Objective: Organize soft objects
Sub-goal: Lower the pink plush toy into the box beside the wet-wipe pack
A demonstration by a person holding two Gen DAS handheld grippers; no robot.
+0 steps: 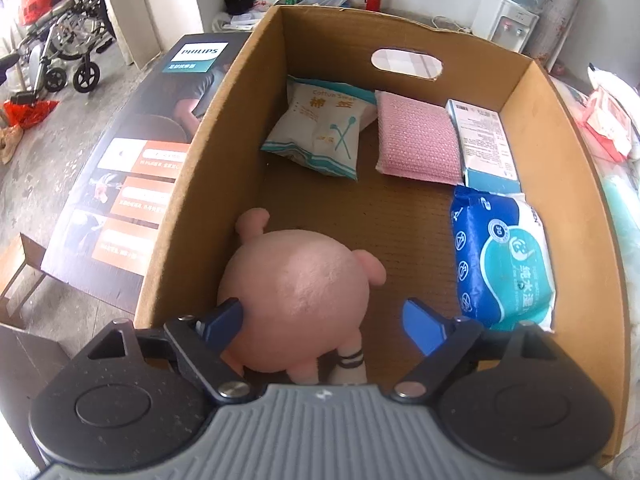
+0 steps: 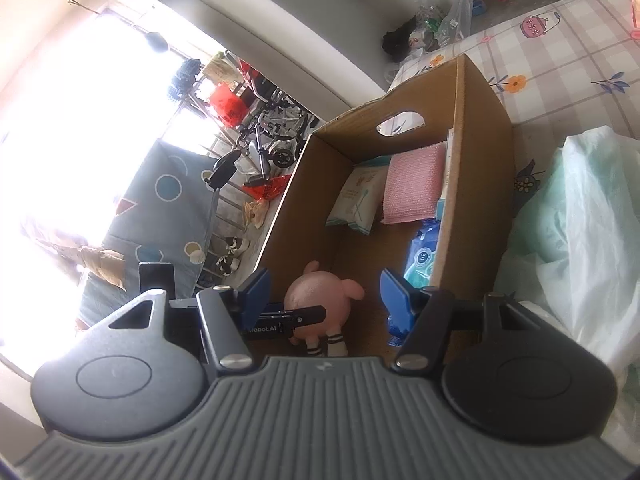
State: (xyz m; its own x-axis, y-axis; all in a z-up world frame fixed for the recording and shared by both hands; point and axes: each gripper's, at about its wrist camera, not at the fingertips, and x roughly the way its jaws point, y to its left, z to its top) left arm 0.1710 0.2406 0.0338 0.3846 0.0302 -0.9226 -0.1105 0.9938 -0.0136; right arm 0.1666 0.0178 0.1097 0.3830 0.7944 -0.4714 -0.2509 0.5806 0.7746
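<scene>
A pink plush pig point(image 1: 296, 292) lies on the floor of the open cardboard box point(image 1: 240, 100), near its left wall. My left gripper point(image 1: 320, 310) points down into the box and stands open around the pig; its right pad is clear of the plush. Deeper in the box lie a cotton swab bag point(image 1: 320, 132), a pink textured pad point(image 1: 416, 140), a light blue carton point(image 1: 486, 140) and a blue wet wipes pack point(image 1: 504, 256). My right gripper point(image 2: 325, 280) hovers open over the box's near end with nothing between its fingers; the pig point(image 2: 320, 300) shows below it.
The box point(image 2: 476, 160) rests on a bed with a checked, flowered sheet point(image 2: 560, 60). A pale green plastic bag point(image 2: 580, 220) lies to its right. A flat Philips carton point(image 1: 140, 160) leans along its left side. A wheelchair point(image 1: 68, 40) and a water dispenser point(image 1: 508, 20) stand farther off.
</scene>
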